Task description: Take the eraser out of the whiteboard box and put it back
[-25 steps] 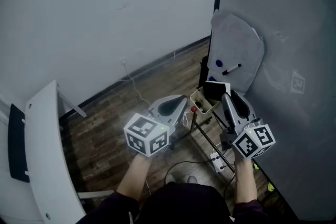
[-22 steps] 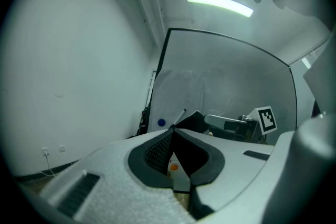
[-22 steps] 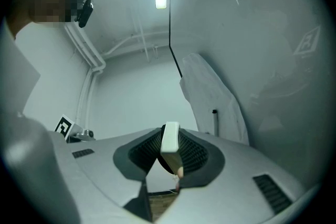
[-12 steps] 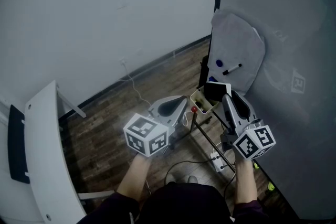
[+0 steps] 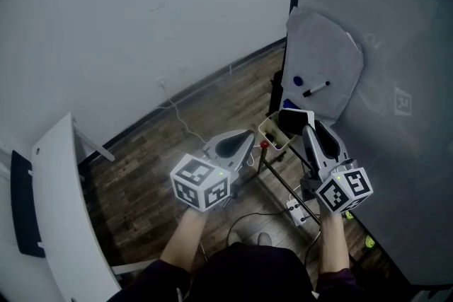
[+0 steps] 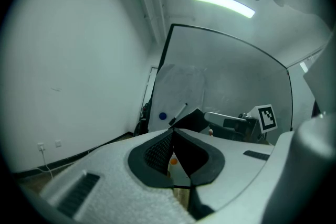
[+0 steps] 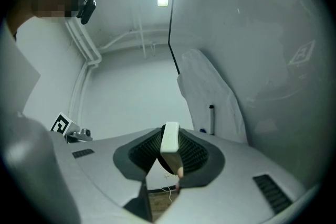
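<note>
Eraser sits edge-on between the jaws of the right hand-held gripper, both ribbed pads clamped on it, white edge facing the camera. From the head view the eraser shows a dark face with a pale rim, held at the right end of the whiteboard box, a small beige tray on a stand; can't tell if it touches the box or hangs just over it. Right hand-held gripper points roughly level toward the wall corner.

Left hand-held gripper has its jaws pressed together at the tips, nothing between them. In the head view it sits just left of the box, apart from it.

Behind the box, a small rounded board leans against the big grey whiteboard. Black marker and blue magnet are stuck on the small board. Red knob just below the box. Power strip and cables lie on the wooden floor
</note>
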A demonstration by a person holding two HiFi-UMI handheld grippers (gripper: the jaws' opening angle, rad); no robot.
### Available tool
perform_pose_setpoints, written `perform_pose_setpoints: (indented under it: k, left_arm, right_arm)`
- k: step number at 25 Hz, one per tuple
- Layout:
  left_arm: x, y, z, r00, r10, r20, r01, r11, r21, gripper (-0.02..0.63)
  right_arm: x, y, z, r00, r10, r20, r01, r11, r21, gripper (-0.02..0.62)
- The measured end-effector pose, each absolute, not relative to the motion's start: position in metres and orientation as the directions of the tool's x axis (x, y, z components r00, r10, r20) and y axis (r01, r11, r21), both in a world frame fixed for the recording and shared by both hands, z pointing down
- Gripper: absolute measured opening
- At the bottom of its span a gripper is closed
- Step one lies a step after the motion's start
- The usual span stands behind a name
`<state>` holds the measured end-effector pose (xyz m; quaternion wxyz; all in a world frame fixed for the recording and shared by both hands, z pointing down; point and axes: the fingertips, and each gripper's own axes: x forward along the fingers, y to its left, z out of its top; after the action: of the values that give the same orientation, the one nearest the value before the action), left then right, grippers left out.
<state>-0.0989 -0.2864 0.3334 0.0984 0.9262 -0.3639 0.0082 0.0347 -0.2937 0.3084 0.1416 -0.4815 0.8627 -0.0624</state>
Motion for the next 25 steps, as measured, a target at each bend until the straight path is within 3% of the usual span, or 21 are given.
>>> perform_pose_setpoints:
  k: [11,25]
  left_arm:
    - [-0.101,-0.302,0.367,0.811,-0.568,0.139,-0.584,-0.779,0.227,0.006]
    - [-0.083,-0.326,0.402,0.835,-0.519,0.184,-0.550,-0.785,0.286,0.005]
  right_arm:
    - [0.030,-0.299,0.336,-0.383,-0.914,-0.131,-0.882,0.404,-0.241,0.087]
    - [0.040,-0.327,0.377,-0.348,-0.937,-0.039,-0.915,0.349,-0.203,0.087]
